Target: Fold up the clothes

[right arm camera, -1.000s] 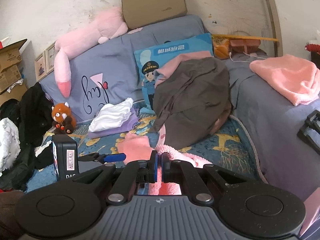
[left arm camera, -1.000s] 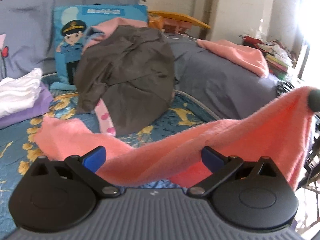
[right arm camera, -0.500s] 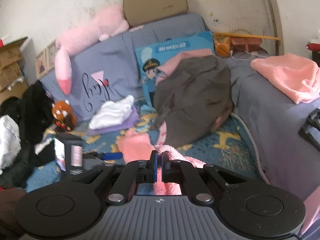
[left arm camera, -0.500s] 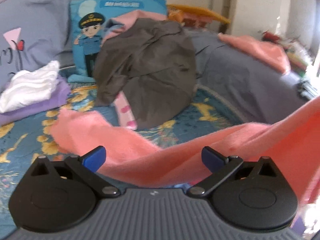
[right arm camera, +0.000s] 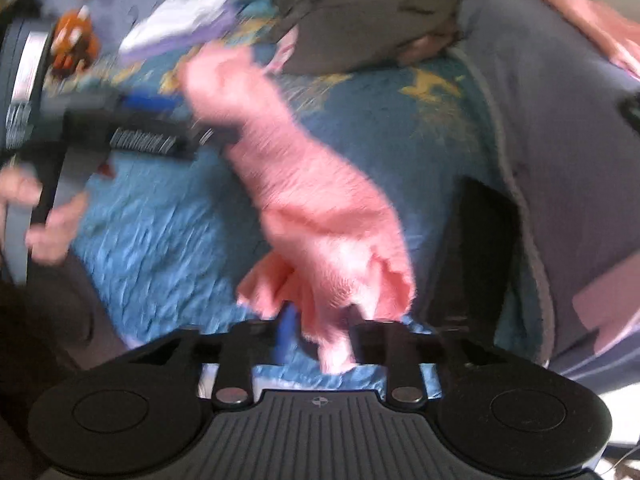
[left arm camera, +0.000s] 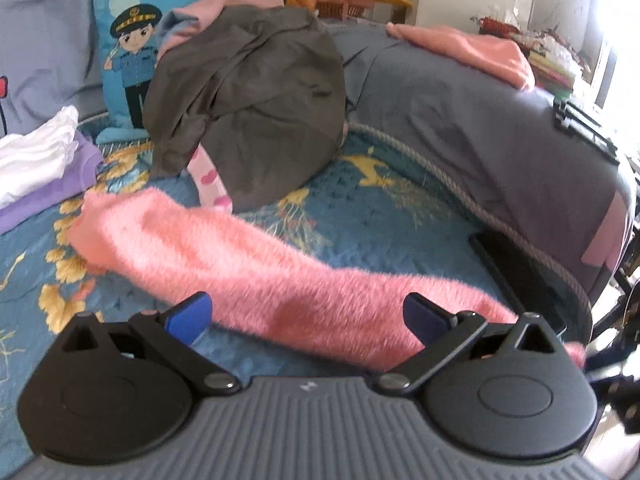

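Note:
A long pink fuzzy garment (left arm camera: 240, 264) lies stretched over the blue patterned bedspread (left arm camera: 380, 216). My left gripper (left arm camera: 306, 316) is open wide, and the garment's middle runs across between its blue pads without being pinched. In the blurred right wrist view the same garment (right arm camera: 320, 208) runs from the left gripper (right arm camera: 180, 120) down to my right gripper (right arm camera: 322, 332). The right jaws are opening, with the garment's frilled end loose between them. A hand (right arm camera: 52, 216) grips the left tool.
A grey-brown heap of clothes (left arm camera: 248, 104) sits behind the garment against a cartoon policeman pillow (left arm camera: 132, 52). White and purple folded clothes (left arm camera: 36, 160) lie at the left. A pink towel (left arm camera: 472, 48) rests on the grey sofa arm (left arm camera: 480, 136). A dark gap (right arm camera: 484, 248) borders the bedspread's right edge.
The right gripper dropped and tipped downward, and its jaws parted from their grip on the pink garment. The garment sank from a raised, taut span onto the bedspread. The left jaws stayed open.

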Demonstrator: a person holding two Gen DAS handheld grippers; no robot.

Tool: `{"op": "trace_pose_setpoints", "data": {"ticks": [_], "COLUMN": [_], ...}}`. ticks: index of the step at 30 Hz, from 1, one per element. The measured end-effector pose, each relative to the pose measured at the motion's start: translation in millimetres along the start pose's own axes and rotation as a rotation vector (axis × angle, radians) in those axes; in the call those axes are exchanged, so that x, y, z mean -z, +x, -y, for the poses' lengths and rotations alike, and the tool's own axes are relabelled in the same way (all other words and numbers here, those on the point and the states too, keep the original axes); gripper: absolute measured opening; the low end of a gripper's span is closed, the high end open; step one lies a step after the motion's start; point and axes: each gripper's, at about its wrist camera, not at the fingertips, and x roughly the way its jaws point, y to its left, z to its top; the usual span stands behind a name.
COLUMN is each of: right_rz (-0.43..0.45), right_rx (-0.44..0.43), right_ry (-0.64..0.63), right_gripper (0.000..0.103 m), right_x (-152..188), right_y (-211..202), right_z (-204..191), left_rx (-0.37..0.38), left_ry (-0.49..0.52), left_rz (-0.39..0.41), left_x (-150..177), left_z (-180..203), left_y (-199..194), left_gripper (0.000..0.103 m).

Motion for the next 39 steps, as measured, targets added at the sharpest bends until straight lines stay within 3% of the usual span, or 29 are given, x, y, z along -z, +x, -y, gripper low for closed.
{"op": "trace_pose_setpoints", "data": {"ticks": [8, 15, 17, 24, 27, 28, 29, 35, 39], "right_rz": [0.163, 0.076, 0.078, 0.111, 0.130, 0.136, 0.164, 0.344, 0.406], "right_rx": [-0.028, -0.360, -0.408, -0.434, -0.422, -0.420, -0.424, -0.398, -0.450], "right_ry": [0.207, 0.760, 0.884, 1.110, 1.143, 1.145, 1.130, 0.926, 0.832], "right_gripper": [0.042, 0.042, 0.042, 0.042, 0.034, 0.011, 0.003, 0.002, 0.002], "right_x": [-17.0, -2.1, 9.3, 18.2, 12.9, 10.3, 6.5, -27.8, -46.3], "right_y": [-13.6, 47.8, 59.4, 85.5, 92.6, 93.9, 90.6, 43.5, 15.1], "right_z": [33.9, 76.0, 81.3, 92.6, 95.6, 95.3, 93.3, 72.7, 63.0], "left_rx": [0.018, 0.014, 0.016, 0.015, 0.020, 0.025, 0.032, 0.109, 0.060], "left_ry": [-0.017, 0.008, -0.008, -0.027, -0.026, -0.030, -0.036, -0.058, 0.040], "left_rz": [-0.028, -0.033, -0.034, -0.045, -0.045, -0.046, -0.048, -0.036, 0.000], "left_x": [9.1, 13.0, 14.3, 16.0, 16.5, 16.9, 17.3, 20.3, 19.8], "left_z": [-2.9, 5.0, 2.1, -2.0, 0.1, 0.3, 0.3, 7.4, 28.0], "left_y": [-3.9, -9.2, -11.2, -11.8, -14.5, -15.4, -16.2, -24.7, -28.6], "left_gripper": [0.103, 0.103, 0.103, 0.103, 0.103, 0.103, 0.103, 0.103, 0.103]}}
